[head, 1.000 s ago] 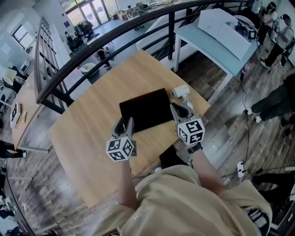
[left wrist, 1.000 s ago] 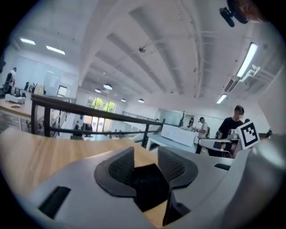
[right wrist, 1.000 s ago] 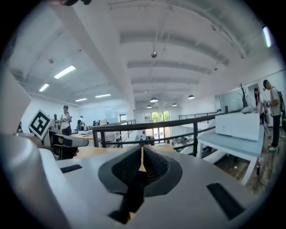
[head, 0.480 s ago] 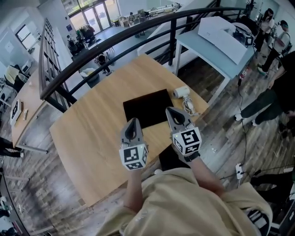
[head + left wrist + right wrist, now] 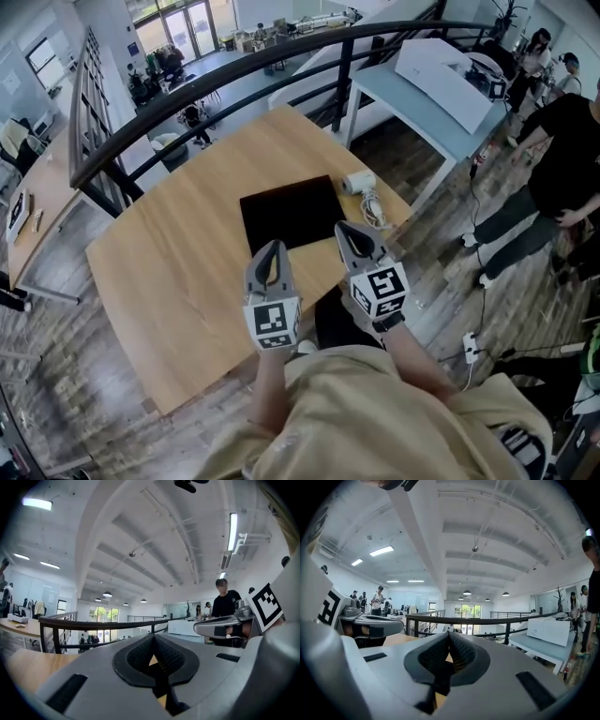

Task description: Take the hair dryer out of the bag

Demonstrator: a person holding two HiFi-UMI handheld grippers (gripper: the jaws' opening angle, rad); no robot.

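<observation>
Both tools are closed with nothing in them: the left hand-held gripper (image 5: 272, 251) has its jaws pressed together on empty air, and so does the right hand-held gripper (image 5: 347, 232). Both are held level above the near side of the counter (image 5: 178, 272). The dryer (image 5: 357, 183) lies on the counter, out of the bag (image 5: 289, 212), ahead of the right hand-held gripper and a little to its right. Its cord (image 5: 374, 212) is bunched between the two, just beside the bag's right edge. By the look of it the task is done, so the main risk is disturbing what is already settled. The dryer and cord sit near the counter's right edge, and a careless sweep of the right hand-held gripper could catch the cord and drag the dryer over. The flat bag lies ahead of both, and a low pass could snag it and shove it into the dryer. If the dryer must be gripped again, closed jaws would only push it away, so they would need to open first.
</observation>
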